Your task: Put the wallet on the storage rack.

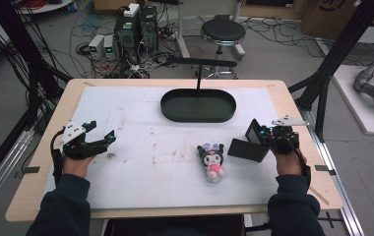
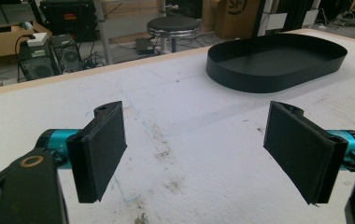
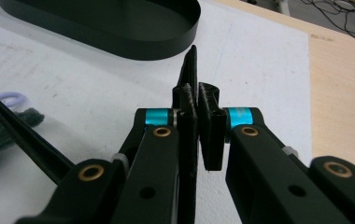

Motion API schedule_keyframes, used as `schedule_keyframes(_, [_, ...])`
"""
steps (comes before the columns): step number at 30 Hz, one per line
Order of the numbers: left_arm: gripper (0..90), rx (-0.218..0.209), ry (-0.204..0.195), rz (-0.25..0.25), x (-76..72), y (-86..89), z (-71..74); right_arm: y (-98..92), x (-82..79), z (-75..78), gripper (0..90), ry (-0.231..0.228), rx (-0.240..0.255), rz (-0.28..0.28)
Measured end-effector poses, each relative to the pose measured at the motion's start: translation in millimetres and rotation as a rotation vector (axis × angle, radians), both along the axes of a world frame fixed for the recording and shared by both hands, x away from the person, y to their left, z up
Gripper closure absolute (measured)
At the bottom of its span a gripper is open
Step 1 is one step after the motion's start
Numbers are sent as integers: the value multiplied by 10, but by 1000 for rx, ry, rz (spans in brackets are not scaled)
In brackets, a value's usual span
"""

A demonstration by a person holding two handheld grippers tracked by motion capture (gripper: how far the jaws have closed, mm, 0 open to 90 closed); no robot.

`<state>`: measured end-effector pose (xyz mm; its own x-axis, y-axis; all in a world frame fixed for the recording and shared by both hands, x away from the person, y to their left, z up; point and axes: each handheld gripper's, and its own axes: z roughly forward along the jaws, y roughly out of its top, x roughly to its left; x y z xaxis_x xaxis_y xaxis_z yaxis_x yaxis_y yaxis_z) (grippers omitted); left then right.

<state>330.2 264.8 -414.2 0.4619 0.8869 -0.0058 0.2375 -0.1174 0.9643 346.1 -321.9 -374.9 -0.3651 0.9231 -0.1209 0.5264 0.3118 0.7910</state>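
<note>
My right gripper [image 1: 261, 136] is at the right of the table, shut on a thin black folded panel [image 1: 246, 150] whose lower flap hangs toward the mat. In the right gripper view the jaws [image 3: 198, 91] pinch the panel [image 3: 192, 65] edge-on, and its other flap [image 3: 21, 137] slants off to the left. A small plush doll [image 1: 210, 161], black with pink, lies on the white mat just left of the panel; its fuzzy edge [image 3: 24, 119] shows beside the flap. My left gripper [image 1: 102, 131] rests at the table's left, open, with bare mat between its pads [image 2: 194, 144].
A black oval tray [image 1: 198, 105] sits at the back centre of the mat [image 1: 140, 123], also ahead of the left gripper [image 2: 278, 70] and the right gripper [image 3: 119, 42]. A round stool [image 1: 223, 32], computers and cables stand on the floor beyond the table. Black frame posts flank both sides.
</note>
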Motion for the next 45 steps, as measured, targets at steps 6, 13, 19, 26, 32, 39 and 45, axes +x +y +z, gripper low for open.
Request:
schedule_keyframes(6, [207,-1,-2,-3,-2,-3,2,-94,-73,36,519,-103,43,59])
schedule_keyframes(13, [207,-3,-2,-5,-2,-4,1,-220,-193,35,230,-154,79,210])
schedule_keyframes(19, [207,-5,-7,-7,-3,-4,5,-230,-340,-56,208,-148,110,283])
schedule_keyframes(26, [207,-9,-9,-9,-10,1,12,-180,-337,-150,206,-126,104,300])
schedule_keyframes(32, [207,1,-6,-15,-9,-12,10,-134,-309,-224,206,-109,74,301])
schedule_keyframes(39, [207,5,-4,-20,-8,-36,4,-69,-233,-356,275,-66,65,289])
schedule_keyframes(45, [207,3,-4,-15,-7,-29,3,-103,-211,-362,525,-32,102,286])
